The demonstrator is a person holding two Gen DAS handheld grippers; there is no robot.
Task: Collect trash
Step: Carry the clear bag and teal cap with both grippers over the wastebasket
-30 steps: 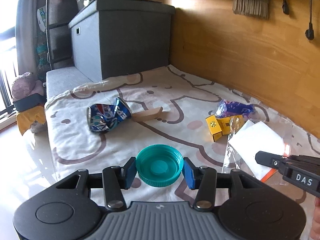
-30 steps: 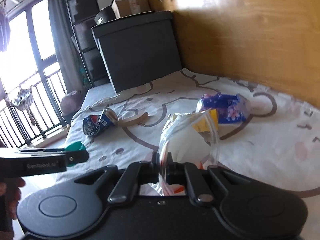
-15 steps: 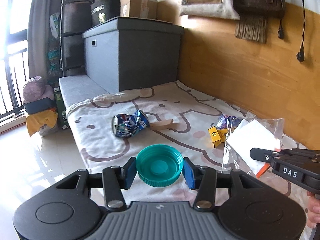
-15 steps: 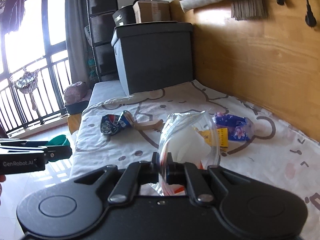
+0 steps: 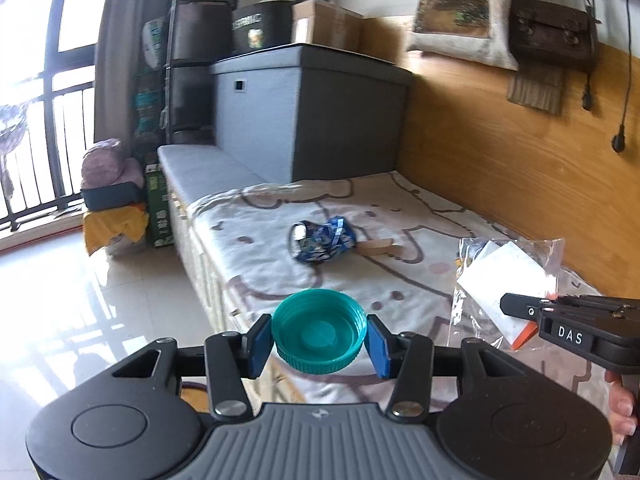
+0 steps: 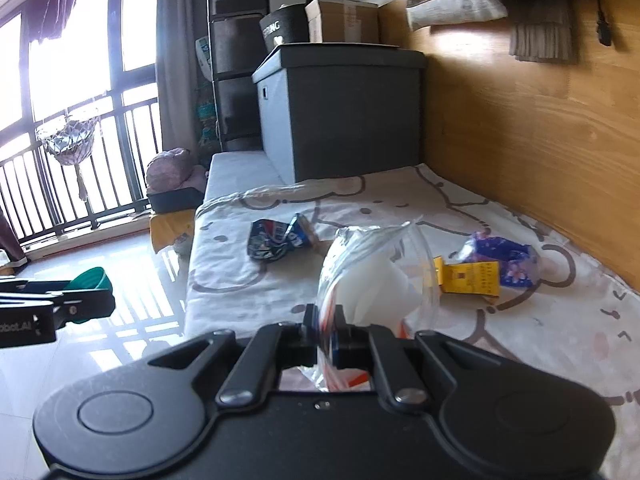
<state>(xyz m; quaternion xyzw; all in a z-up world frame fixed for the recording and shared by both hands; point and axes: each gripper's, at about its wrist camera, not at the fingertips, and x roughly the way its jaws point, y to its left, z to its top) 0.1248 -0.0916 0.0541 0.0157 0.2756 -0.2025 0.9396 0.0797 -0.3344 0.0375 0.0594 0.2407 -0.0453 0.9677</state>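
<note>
Here, in the left wrist view, the left gripper (image 5: 319,339) clamps a round teal plastic screw cap (image 5: 319,336) between its blue pads (image 5: 377,345), hollow side up and tipped a little toward the camera. The cap hangs over the near edge of the cream cartoon-print blanket (image 5: 404,216), by the shiny tiled floor (image 5: 92,296). Farther on the blanket lies a crushed blue drink can (image 5: 320,240), its long axis across the picture and its open end to the left, with a small wooden piece (image 5: 376,246) just beside it. At the right, the right gripper (image 5: 520,307) pinches a clear plastic bag holding white paper (image 5: 508,276).

In the right wrist view, the right gripper's (image 6: 329,336) jaws are clenched on the bag's (image 6: 372,276) lower edge, and the bag stands up in front of them. Behind it lie a flattened yellow carton (image 6: 472,278) and a crumpled purple wrapper (image 6: 504,256), touching each other. The can (image 6: 276,238) lies to the left, well apart from them.

Compared with a second ago, both views have pulled back from the blanket: the can looks smaller, more floor shows, and the wall hangings have come into sight. Both grips are unchanged.
</note>
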